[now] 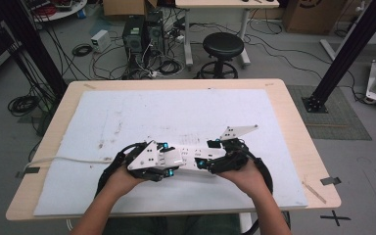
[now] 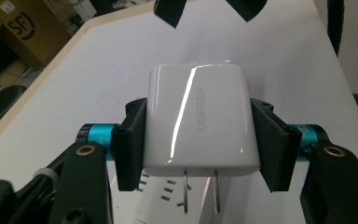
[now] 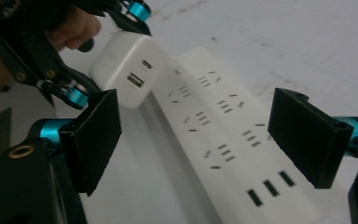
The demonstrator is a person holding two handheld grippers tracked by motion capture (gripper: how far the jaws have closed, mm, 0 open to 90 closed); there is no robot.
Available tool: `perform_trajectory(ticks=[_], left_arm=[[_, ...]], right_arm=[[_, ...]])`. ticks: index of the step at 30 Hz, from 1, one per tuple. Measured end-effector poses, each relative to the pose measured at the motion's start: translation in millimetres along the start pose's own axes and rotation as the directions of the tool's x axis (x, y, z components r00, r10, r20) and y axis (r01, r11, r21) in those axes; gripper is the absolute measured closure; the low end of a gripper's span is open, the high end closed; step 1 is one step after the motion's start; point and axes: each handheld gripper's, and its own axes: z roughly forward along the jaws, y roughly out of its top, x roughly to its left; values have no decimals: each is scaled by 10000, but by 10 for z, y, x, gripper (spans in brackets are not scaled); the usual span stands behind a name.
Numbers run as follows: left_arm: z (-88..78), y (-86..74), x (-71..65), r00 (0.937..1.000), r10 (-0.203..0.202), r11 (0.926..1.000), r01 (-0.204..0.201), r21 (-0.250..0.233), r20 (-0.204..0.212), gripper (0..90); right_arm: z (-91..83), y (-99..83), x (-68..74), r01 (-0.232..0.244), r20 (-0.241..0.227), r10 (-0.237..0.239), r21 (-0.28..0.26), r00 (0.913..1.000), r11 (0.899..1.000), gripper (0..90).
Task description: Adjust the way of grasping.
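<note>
White charger (image 2: 198, 121) clamped in left hand-held gripper (image 2: 198, 140), above power strip (image 3: 228, 140).

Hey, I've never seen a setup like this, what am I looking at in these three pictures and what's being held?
A person sits at a table and holds a hand-operated gripper in each hand. The high view looks down from above; the other two pictures come from cameras riding on the grippers. On the table's white mat lies a white power strip. The left gripper is clamped on a white charger, its two prongs pointing toward the strip. The right gripper has its jaws open on either side of the strip, and I can't tell if they touch it.
</note>
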Motion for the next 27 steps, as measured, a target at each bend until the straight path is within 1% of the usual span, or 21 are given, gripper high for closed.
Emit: perform_trajectory(ticks=[1,2,3,4,5,6,8,9,10,12,14,15,18,19,20,22,23,24,25,26,27], left_arm=[[0,0,0,10000,0,10000,0,0,0,425],[0,0,0,10000,0,10000,0,0,0,425],[3,38,-84,9982,455,9978,-472,-464,-381,425],[4,48,-98,9974,557,9971,-579,-490,-463,425],[4,48,-98,9974,557,9971,-579,-490,-463,425],[6,56,-108,9973,587,9968,-609,-510,-441,425],[6,56,-108,9973,587,9968,-609,-510,-441,425],[10,74,-147,9947,909,9942,-935,-530,-487,425],[13,77,-163,9933,1005,9931,-1035,-545,-563,425],[14,79,-179,9923,1069,9923,-1104,-563,-621,425],[14,81,-191,9919,1153,9913,-1184,-577,-536,425],[19,82,-215,9909,1224,9904,-1256,-572,-566,425],[18,83,-224,9893,1302,9892,-1341,-588,-666,425],[14,88,-226,9885,1372,9880,-1411,-624,-632,425],[14,92,-237,9869,1430,9867,-1480,-665,-743,425],[17,98,-243,9860,1492,9851,-1547,-751,-739,425],[17,103,-247,9847,1555,9842,-1612,-729,-783,425],[17,103,-247,9847,1555,9842,-1612,-729,-783,425],[17,103,-247,9847,1555,9842,-1612,-729,-783,425],[28,114,-262,9825,1672,9817,-1736,-782,-825,425],[28,114,-262,9825,1672,9817,-1736,-782,-825,425]], right_arm=[[0,0,0,0,0,0,0,10000,10000,176],[37,-11,30,-115,-272,114,-42,9996,9999,176],[107,-12,72,-339,-806,329,-118,9962,9994,176],[128,-8,86,-368,-966,350,-174,9947,9992,176],[128,-8,86,-368,-966,350,-174,9947,9992,176],[145,-2,101,-424,-1125,403,-167,9928,9990,176],[161,6,117,-470,-1238,442,-204,9913,9987,176],[161,6,117,-470,-1238,442,-204,9913,9987,177],[223,29,151,-642,-1547,608,-170,9861,9978,177],[243,35,157,-646,-1639,606,-194,9846,9977,177],[262,39,159,-640,-1753,603,-155,9827,9978,178],[301,45,169,-741,-2082,706,-90,9755,9972,220],[310,45,172,-763,-2096,731,-73,9751,9971,229],[323,44,167,-732,-2218,702,-54,9726,9973,248],[333,41,166,-757,-2401,733,-7,9680,9971,292],[345,37,158,-876,-2629,849,15,9611,9962,329],[347,34,155,-955,-2816,921,16,9551,9954,363],[347,34,155,-955,-2816,921,16,9551,9954,363],[350,32,153,-956,-2897,917,10,9527,9954,363],[356,26,139,-1080,-3102,1035,27,9450,9941,422],[356,26,139,-1080,-3102,1035,27,9450,9941,422]])
